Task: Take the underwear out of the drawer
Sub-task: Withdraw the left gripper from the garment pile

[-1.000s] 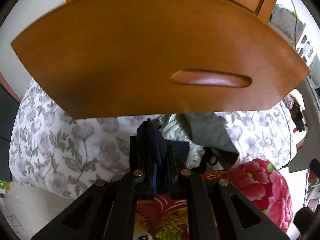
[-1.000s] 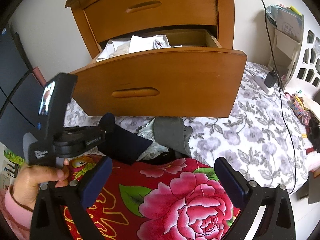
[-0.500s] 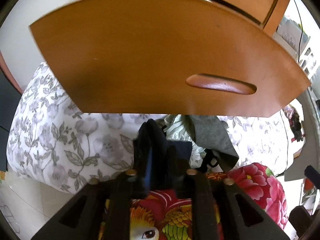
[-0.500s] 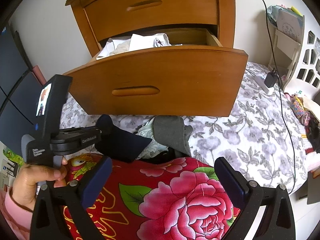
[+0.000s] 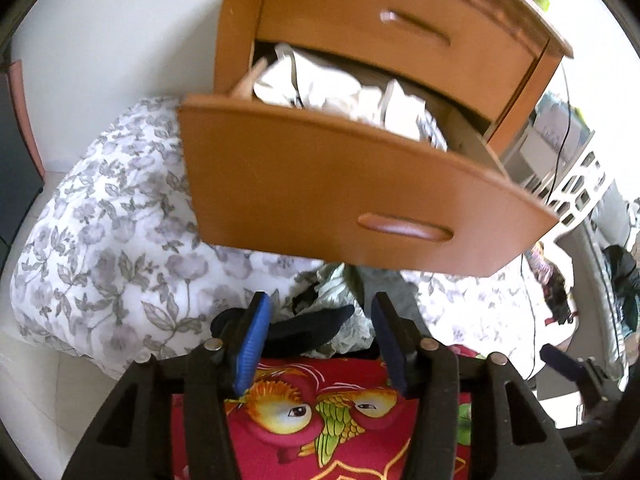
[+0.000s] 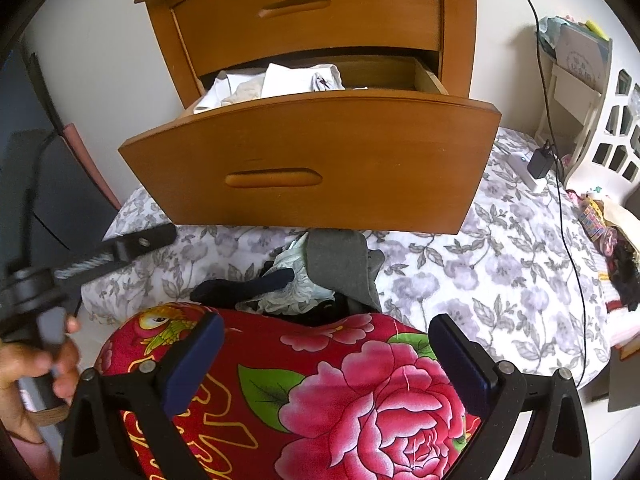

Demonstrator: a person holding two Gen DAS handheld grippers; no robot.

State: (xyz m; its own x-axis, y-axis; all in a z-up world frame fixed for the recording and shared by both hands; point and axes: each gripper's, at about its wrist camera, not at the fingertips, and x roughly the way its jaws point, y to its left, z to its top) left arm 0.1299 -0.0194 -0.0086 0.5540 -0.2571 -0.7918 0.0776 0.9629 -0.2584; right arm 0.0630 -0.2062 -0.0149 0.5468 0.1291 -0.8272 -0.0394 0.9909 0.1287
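Note:
The wooden drawer (image 6: 320,160) stands pulled out over the bed, with white folded clothes (image 6: 280,84) inside it. A dark navy piece of underwear (image 6: 244,288) lies on a small pile below the drawer front, beside a grey garment (image 6: 340,264) and a pale green one (image 6: 296,284). My left gripper (image 5: 320,320) hovers above the navy piece (image 5: 308,328); its jaws are opening and the blue pads (image 5: 254,344) touch nothing. From the right wrist view it is a blurred black bar (image 6: 152,240) at the left, held by a hand (image 6: 40,364). My right gripper (image 6: 328,356) is open and holds nothing, over the red quilt.
A red quilt with flowers and birds (image 6: 360,392) covers the near bed, and a grey-flowered sheet (image 6: 480,264) lies beyond it. The upper drawer (image 6: 312,12) is closed. A charger and cable (image 6: 540,164) and a white lattice rack (image 6: 612,136) are at the right.
The left gripper let go of the navy underwear, which now lies on the pile. It opened, rose and drew back, so the drawer's inside shows. The right gripper stayed still.

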